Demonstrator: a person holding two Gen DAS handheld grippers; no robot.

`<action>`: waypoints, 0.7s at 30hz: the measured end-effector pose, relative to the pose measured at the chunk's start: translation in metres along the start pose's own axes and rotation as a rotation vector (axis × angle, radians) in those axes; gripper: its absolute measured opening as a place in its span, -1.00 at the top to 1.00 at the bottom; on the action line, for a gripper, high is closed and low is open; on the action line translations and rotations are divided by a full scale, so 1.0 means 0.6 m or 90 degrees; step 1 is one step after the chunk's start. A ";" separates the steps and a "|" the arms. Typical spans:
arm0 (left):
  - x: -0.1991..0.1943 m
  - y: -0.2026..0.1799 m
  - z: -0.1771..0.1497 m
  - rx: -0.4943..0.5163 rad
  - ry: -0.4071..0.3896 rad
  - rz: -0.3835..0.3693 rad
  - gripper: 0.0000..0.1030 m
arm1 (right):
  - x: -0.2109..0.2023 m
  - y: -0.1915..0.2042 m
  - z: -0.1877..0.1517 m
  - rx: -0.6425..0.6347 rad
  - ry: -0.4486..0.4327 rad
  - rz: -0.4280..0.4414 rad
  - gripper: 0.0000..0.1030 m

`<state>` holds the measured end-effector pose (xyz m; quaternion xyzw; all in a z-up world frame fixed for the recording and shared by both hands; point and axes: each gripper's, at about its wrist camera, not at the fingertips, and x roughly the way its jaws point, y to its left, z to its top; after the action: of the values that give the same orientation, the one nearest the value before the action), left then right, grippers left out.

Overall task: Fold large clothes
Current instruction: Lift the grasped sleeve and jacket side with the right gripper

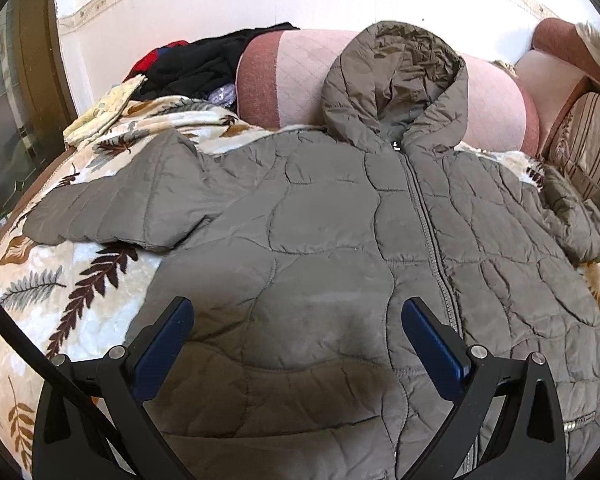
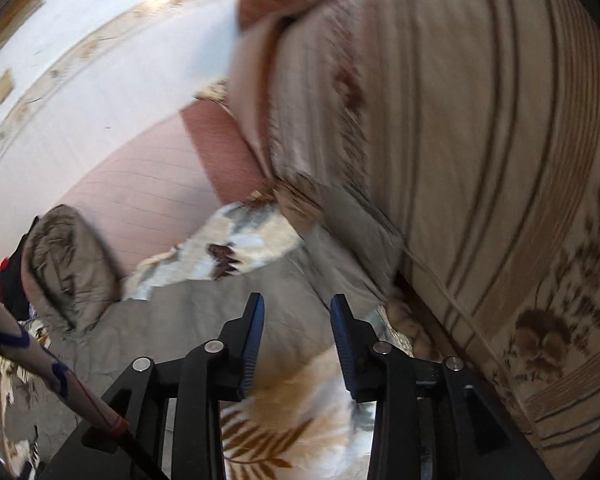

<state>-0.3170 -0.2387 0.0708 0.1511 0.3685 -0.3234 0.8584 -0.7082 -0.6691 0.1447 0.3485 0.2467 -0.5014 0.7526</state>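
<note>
Your left tool gapes wide and your right tool narrower, both empty, over the quilted hooded jacket spread on the leaf-print blanket.

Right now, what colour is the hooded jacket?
Grey-brown jacket, clearest in the left wrist view.

1. My left gripper: jaws spread wide, blue pads facing inward, nothing between them.
2. My right gripper: jaws parted narrower, nothing held, view blurred.
</note>
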 end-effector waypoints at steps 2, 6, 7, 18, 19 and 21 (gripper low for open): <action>0.014 0.000 0.001 -0.007 0.015 -0.003 -1.00 | 0.026 -0.022 -0.007 0.028 0.015 -0.007 0.24; 0.045 0.009 0.008 -0.027 0.036 0.015 -1.00 | 0.079 -0.048 -0.017 0.056 0.028 -0.037 0.19; 0.052 0.011 0.008 -0.033 0.043 0.016 -1.00 | 0.093 -0.054 -0.018 0.065 0.030 -0.042 0.18; 0.098 0.004 0.004 -0.030 0.078 0.023 -1.00 | 0.183 -0.089 0.006 0.094 0.004 -0.078 -0.04; 0.100 0.001 0.004 -0.026 0.078 0.023 -1.00 | 0.190 -0.093 0.010 0.099 0.000 -0.078 -0.04; 0.101 -0.004 0.004 -0.018 0.077 0.025 -1.00 | 0.204 -0.100 0.016 0.100 0.004 -0.079 0.33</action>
<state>-0.2858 -0.2685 0.0277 0.1652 0.4214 -0.2913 0.8428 -0.7174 -0.7627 0.0461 0.3921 0.2300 -0.5636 0.6897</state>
